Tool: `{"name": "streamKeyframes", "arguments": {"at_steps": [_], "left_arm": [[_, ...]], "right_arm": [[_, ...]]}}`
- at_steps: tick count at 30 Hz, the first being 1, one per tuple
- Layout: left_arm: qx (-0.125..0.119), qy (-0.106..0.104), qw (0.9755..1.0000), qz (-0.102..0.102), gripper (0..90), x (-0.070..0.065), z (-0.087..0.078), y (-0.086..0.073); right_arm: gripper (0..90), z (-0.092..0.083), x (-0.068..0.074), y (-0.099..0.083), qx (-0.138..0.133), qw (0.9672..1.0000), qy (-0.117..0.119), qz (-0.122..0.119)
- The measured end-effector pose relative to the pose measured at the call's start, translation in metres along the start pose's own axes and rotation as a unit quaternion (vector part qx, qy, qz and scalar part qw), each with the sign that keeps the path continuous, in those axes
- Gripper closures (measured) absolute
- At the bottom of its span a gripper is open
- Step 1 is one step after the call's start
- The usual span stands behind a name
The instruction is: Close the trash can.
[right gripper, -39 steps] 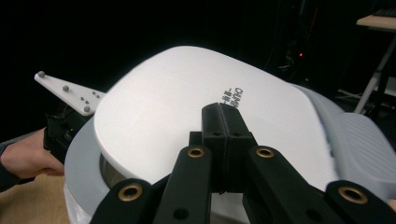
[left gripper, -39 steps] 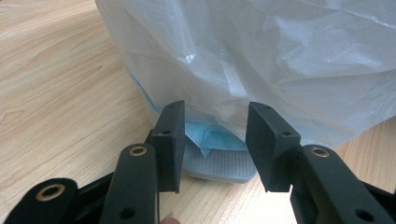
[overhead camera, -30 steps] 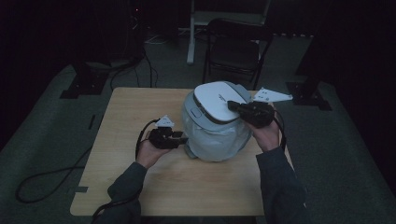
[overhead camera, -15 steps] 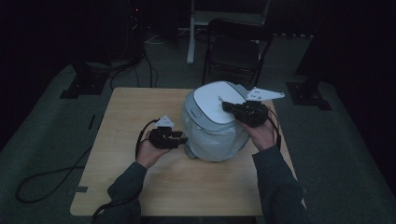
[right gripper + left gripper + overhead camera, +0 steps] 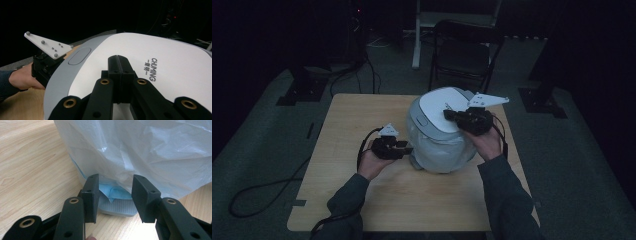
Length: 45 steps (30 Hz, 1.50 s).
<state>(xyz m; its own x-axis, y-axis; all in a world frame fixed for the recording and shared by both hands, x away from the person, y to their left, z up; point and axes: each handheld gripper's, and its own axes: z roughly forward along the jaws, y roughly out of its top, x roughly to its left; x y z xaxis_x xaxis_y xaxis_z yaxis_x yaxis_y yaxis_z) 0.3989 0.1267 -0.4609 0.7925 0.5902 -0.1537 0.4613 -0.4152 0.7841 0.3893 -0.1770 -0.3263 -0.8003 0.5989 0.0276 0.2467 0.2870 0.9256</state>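
One white pedal bin point(image 5: 439, 132) stands on the right half of the wooden table point(image 5: 342, 125), a thin white plastic liner bag point(image 5: 140, 152) draped down over its body. Its lid point(image 5: 160, 67) is white inside a grey rim, lies down on the bin, and carries a grey oval button point(image 5: 79, 55) near the front edge and the printed word CHUMING. At the foot of the bin a grey ribbed pedal point(image 5: 117, 207) juts out, with a fold of light blue plastic showing above it.

The right gripper point(image 5: 120, 65) rests on top of the lid, its two jaws pressed flat together with nothing between them. The left gripper point(image 5: 114, 195) sits low at the bin's base on the person's left; its jaws stand wide apart on either side of the pedal, gripping nothing.

Beyond the table a dark folding chair point(image 5: 462, 55) stands on the grey floor, and a black cable point(image 5: 262, 187) loops across the floor at the left.
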Motion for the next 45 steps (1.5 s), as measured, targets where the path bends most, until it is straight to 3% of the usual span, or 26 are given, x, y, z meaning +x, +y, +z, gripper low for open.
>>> {"name": "streamKeyframes", "arguments": {"at_steps": [33, 39, 45], "left_arm": [[0.000, 0.000, 1.0000, -0.003, 58.8, -0.001, 0.000, -0.002], [-0.001, 0.002, 1.0000, -0.004, 58.8, 0.001, -0.002, -0.003], [-0.002, 0.004, 1.0000, -0.007, 58.8, 0.003, -0.004, -0.005]], "right_arm": [[90.0, 0.012, 0.007, 0.002, 0.011, 0.9998, 0.013, 0.002], [90.0, 0.009, 0.011, 0.002, 0.010, 0.9999, -0.005, -0.012], [89.5, -0.006, 0.005, -0.005, -0.005, 0.9998, -0.020, -0.001]]}}
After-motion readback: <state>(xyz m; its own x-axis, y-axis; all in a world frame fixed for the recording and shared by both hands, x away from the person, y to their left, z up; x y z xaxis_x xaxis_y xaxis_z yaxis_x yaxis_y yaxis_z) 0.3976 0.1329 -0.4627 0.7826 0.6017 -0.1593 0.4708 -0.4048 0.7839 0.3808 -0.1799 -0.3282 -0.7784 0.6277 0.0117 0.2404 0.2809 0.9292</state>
